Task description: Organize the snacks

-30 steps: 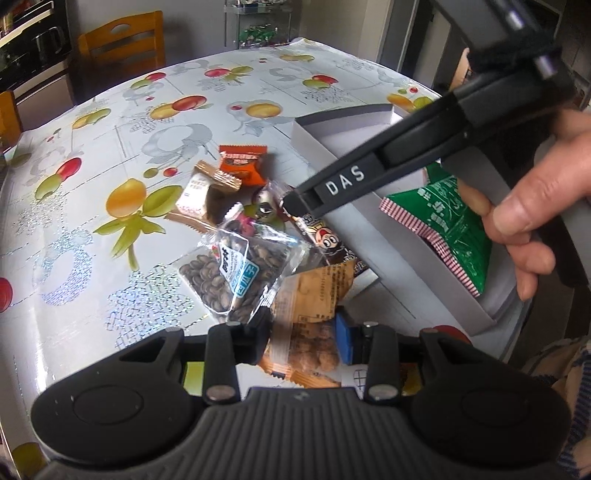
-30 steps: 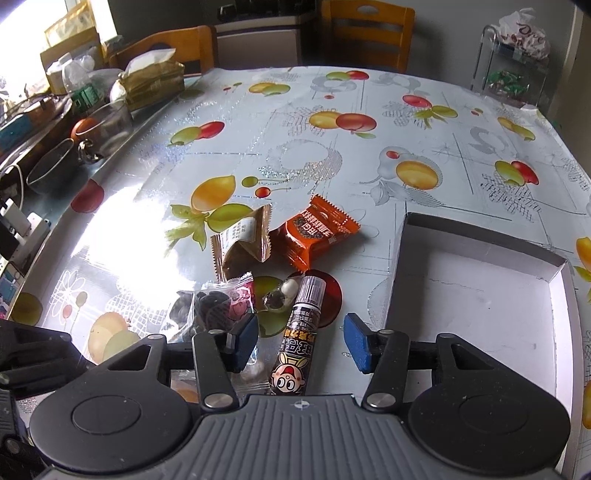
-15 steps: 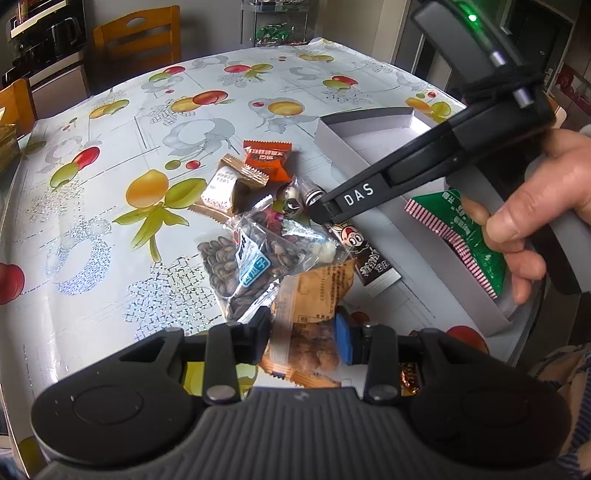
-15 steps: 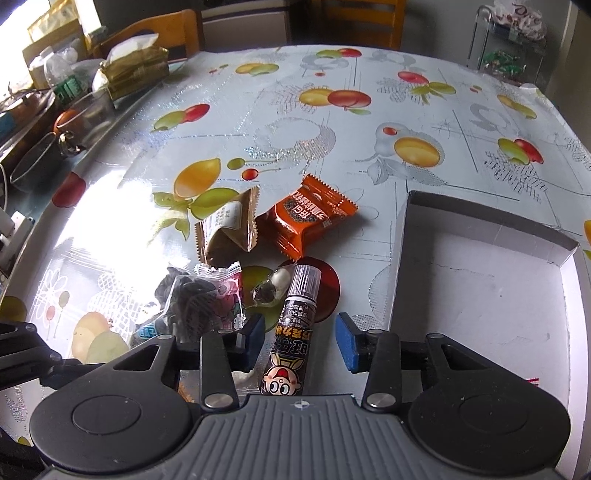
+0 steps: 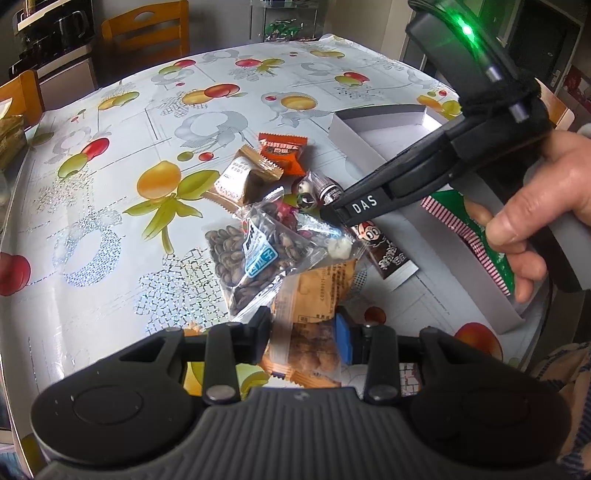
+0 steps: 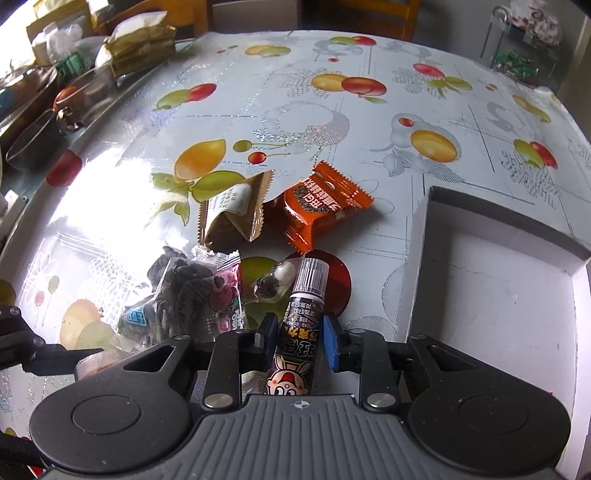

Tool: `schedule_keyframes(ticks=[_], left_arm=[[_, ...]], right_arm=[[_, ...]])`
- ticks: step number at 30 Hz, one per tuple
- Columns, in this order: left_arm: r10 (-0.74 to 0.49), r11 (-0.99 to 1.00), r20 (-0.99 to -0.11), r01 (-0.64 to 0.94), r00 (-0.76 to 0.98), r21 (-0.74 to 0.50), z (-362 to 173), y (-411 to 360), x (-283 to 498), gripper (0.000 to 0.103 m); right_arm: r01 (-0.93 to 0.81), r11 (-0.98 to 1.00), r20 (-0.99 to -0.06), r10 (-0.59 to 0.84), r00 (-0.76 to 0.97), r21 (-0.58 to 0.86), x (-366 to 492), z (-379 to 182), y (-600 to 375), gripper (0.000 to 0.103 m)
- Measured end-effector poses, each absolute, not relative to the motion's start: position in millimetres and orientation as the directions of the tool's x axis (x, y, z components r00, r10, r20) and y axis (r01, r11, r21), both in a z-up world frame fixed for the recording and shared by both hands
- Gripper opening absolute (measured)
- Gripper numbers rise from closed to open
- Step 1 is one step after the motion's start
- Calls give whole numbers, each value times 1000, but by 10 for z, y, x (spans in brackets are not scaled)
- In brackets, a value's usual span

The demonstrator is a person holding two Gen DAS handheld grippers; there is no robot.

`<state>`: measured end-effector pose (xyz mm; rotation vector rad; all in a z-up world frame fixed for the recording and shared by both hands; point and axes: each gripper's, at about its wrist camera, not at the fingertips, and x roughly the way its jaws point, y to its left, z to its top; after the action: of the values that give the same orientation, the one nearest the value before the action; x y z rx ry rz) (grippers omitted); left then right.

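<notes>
My left gripper (image 5: pixel 302 338) is shut on an orange-tan packet of peanuts (image 5: pixel 314 325) near the table's front edge. My right gripper (image 6: pixel 298 338) has closed onto the black cartoon snack tube (image 6: pixel 297 343), pads touching both its sides; the tube (image 5: pixel 384 251) lies on the table beside the white box (image 5: pixel 376 122). A clear bag of seeds (image 5: pixel 251 254), a brown packet (image 6: pixel 231 214), an orange packet (image 6: pixel 317 208) and small candies (image 6: pixel 273 282) lie in a pile. A green packet (image 5: pixel 476 236) lies in the box.
The fruit-patterned tablecloth (image 6: pixel 280 110) covers the table. Bowls, tissue packs and jars (image 6: pixel 74 74) crowd its far left side. Wooden chairs (image 5: pixel 147 33) stand behind. The white box's bare floor (image 6: pixel 495 295) is at right.
My right gripper has moved down over the black tube and narrowed its jaws onto it. My left gripper holds the peanut packet and has shifted slightly.
</notes>
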<state>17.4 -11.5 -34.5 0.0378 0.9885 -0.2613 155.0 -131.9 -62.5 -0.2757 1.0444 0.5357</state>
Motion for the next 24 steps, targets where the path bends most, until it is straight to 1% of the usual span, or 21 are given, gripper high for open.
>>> schedule_keyframes(ticks=[5,12,24], left_arm=[[-200,969,-831,230,520,-90,-360,-99,176,34],[-203,969,-824,228,529,-92,-345,-98,148,34],[-200,970,-805,229,558,-82,-203,-130,58,34]], right_arm=[[-570,822,-873,288,394,14,1512,-624,-1290,26],[-545,836,-872,308,382,56,1510,-587,-1376,24],[-525,845,-837,357,416,100,1449,-347,-1501,24]])
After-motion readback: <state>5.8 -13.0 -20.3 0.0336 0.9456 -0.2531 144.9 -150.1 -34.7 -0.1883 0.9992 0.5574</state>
